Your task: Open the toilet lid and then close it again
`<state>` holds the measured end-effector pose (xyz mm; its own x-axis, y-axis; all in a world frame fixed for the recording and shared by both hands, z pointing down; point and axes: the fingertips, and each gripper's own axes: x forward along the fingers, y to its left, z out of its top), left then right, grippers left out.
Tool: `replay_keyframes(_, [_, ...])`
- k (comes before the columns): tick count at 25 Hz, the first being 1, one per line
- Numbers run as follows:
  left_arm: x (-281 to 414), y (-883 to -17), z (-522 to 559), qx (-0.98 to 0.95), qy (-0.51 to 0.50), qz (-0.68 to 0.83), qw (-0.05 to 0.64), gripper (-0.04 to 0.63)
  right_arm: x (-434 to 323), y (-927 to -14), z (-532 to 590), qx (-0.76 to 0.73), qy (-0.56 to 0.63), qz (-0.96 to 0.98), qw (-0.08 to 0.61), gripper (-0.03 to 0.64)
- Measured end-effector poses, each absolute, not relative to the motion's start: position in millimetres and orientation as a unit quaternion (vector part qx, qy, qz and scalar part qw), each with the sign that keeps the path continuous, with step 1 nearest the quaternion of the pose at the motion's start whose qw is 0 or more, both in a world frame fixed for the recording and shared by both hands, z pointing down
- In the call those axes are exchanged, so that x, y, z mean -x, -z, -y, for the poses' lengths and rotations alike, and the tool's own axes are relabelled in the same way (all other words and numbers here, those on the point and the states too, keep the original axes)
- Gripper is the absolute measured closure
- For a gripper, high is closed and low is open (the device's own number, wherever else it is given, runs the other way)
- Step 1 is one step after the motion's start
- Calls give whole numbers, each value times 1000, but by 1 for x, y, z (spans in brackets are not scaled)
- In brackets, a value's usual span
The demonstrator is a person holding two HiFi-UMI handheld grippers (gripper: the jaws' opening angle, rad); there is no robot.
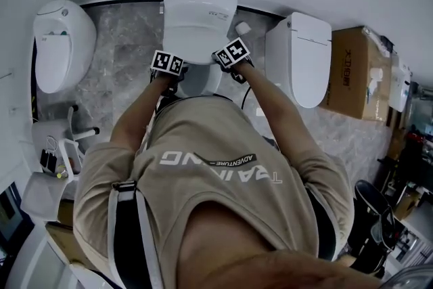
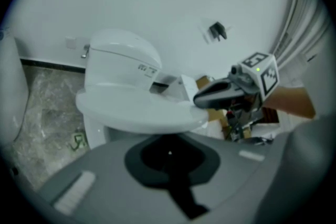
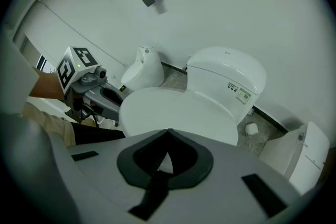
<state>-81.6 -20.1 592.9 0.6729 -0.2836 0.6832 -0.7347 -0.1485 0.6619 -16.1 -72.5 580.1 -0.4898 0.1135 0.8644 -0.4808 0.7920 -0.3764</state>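
I see the toilet lid (image 3: pixel 178 113) lying flat over the bowl, just in front of the tank (image 3: pixel 226 76). My left gripper (image 2: pixel 169 153) and right gripper (image 3: pixel 167 157) sit at the lid's front edge. Both have their fingers pressed together, with nothing between them.

Left gripper (image 1: pixel 168 66) and right gripper (image 1: pixel 232 56) at the near edge of the toilet lid (image 1: pixel 197 34).
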Motion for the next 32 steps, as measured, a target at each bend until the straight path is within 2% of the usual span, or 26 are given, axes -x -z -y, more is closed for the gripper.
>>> replay_keyframes(9, [75, -616, -38, -712, -256, 331, 564, 592, 0, -609, 19, -104, -314, 789, 518, 607])
replay_keyframes(15, [82, -625, -68, -689, -254, 344, 585, 591, -8, -626, -6, -113, -320, 781, 524, 607])
replay_keyframes(23, [100, -627, -60, -660, -255, 386, 592, 591, -13, -648, -27, -94, -351, 777, 514, 607])
replay_keyframes(32, [119, -672, -66, -630, -330, 410, 571, 591, -15, -669, -45, -103, -375, 771, 504, 607])
